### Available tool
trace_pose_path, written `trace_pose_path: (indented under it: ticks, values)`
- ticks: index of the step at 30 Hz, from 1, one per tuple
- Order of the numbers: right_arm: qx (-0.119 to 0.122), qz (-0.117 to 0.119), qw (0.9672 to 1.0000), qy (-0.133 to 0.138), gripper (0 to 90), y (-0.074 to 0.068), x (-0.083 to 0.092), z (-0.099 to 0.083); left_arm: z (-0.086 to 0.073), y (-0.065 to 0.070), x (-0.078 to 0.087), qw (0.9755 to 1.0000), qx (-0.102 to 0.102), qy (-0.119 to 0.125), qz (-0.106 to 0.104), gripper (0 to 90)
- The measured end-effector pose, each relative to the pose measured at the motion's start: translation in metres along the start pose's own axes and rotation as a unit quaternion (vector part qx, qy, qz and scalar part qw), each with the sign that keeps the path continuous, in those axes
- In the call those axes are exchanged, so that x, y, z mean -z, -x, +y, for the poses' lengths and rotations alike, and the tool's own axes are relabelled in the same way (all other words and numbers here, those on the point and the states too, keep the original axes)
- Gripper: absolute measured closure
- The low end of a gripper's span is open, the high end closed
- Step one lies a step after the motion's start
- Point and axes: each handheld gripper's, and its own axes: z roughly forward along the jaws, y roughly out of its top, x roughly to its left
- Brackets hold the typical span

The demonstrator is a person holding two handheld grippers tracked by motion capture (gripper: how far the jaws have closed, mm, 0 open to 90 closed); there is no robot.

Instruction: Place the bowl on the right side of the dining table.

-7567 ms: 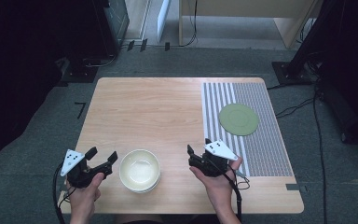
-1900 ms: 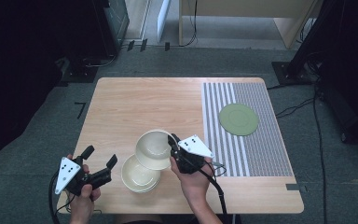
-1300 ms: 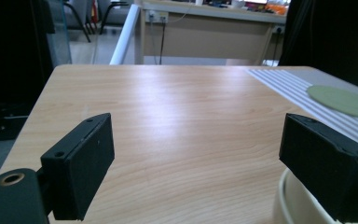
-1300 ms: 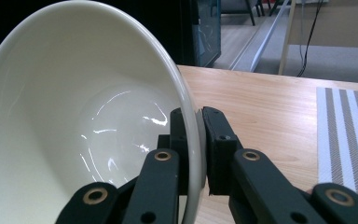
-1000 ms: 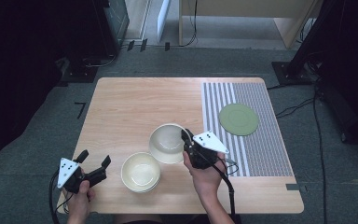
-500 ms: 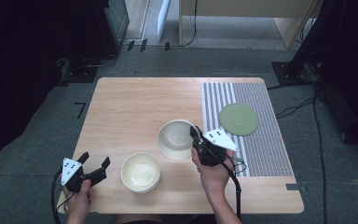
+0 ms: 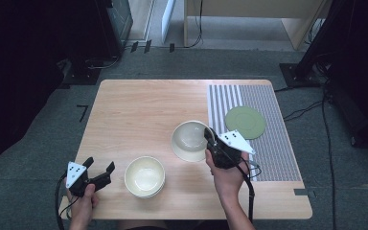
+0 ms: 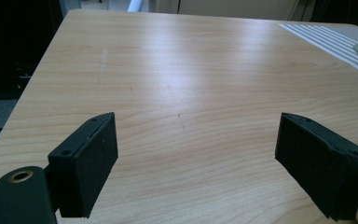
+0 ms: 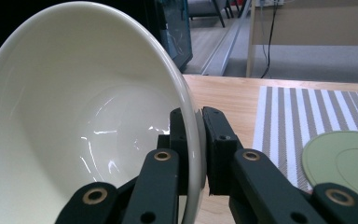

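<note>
Carried rightward since the previous frame, the right gripper (image 7: 210,139) now holds the white bowl (image 7: 189,140) beside the striped mat (image 7: 268,143), jaws clamped on its rim, bowl tilted on edge. Green plate (image 7: 245,122) lies on the mat just beyond. Left gripper (image 7: 98,173), jaws spread wide around nothing, rests near the table's (image 7: 143,105) front-left corner, beside the cream bowl (image 7: 144,176).

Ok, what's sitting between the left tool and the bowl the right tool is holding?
In the high view, another cream bowl sits on the table between the left tool and the held bowl, close beside the left tool.
</note>
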Motion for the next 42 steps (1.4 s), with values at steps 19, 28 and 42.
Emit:
trace_pose_path:
  ticks: [19,28,42]
  values:
    - [-0.014,-0.035,0.9993,0.005,84.0,0.033,0.003,0.004,-0.001,0.001,-0.002,0.9999,-0.001,-0.009,-0.007,13.1]
    - [-0.018,-0.054,0.9984,0.002,84.0,0.051,0.002,0.004,-0.001,0.002,-0.003,0.9999,-0.004,-0.01,-0.005,13.2]
    - [-0.028,-0.073,0.9969,-0.005,84.0,0.071,-0.004,0.001,-0.001,0.002,-0.003,0.9999,-0.004,-0.012,-0.004,13.2]
